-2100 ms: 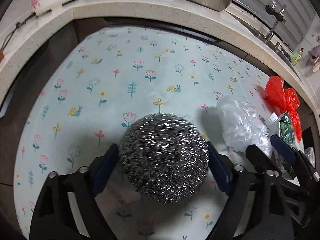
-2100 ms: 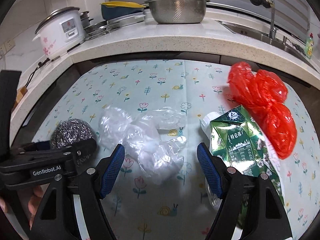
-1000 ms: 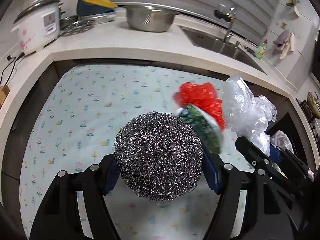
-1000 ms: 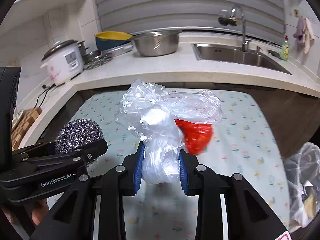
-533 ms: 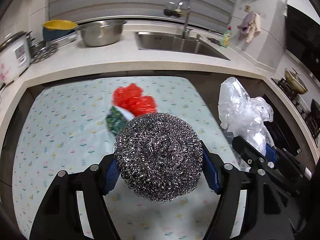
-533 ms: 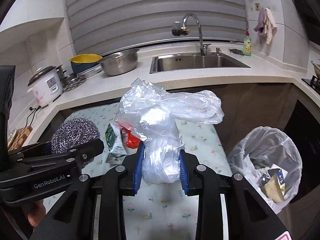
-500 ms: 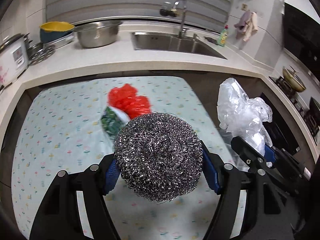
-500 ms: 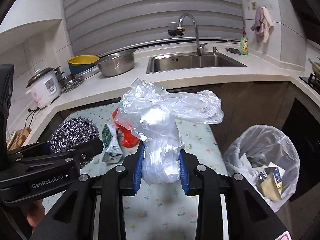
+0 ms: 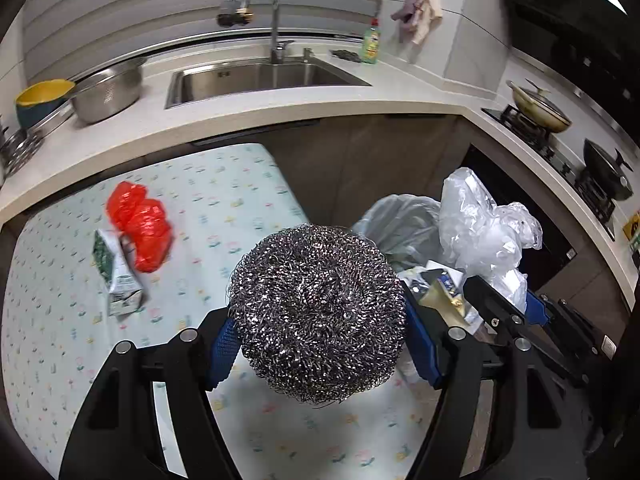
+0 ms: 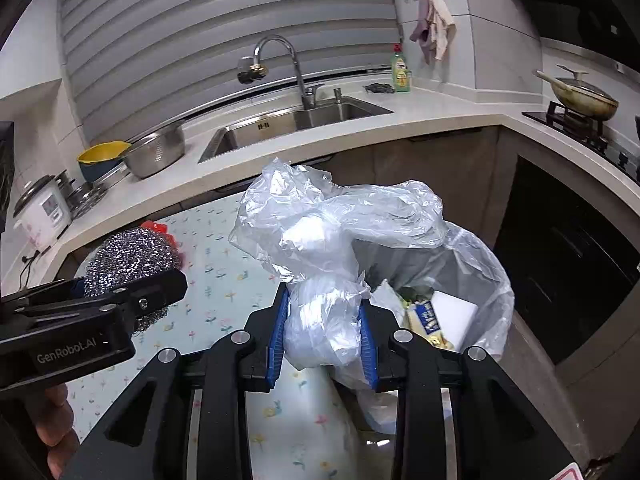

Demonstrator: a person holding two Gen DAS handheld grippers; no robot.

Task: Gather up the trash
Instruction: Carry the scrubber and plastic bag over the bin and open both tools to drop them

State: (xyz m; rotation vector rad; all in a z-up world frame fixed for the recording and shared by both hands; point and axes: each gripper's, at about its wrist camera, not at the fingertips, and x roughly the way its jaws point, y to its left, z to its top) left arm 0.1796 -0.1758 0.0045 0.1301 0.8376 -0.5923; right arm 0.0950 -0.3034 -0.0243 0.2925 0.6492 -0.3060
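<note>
My left gripper [image 9: 318, 344] is shut on a round steel wool scourer [image 9: 318, 312], held above the right end of the floral table [image 9: 224, 200]. My right gripper [image 10: 322, 330] is shut on a crumpled clear plastic bag [image 10: 336, 232], held by the near rim of a trash bin lined with a clear bag [image 10: 484, 280]. The bin [image 9: 400, 228] holds wrappers and paper. The scourer also shows in the right wrist view [image 10: 128, 256], and the clear bag in the left wrist view [image 9: 480, 232]. A red plastic bag [image 9: 140, 216] and a green carton [image 9: 116, 276] lie on the table.
A white counter [image 9: 280, 108] with a sink [image 9: 256, 80] and tap wraps behind the table. A steel bowl [image 9: 108, 92] and a yellow bowl [image 9: 40, 100] stand at the left. A stove with pans [image 9: 540, 112] is on the right. A rice cooker [image 10: 40, 208] stands far left.
Both grippers have swung right, away from the table's middle toward the trash bin, carrying the scourer and the clear bag. The bin is now close under the right gripper.
</note>
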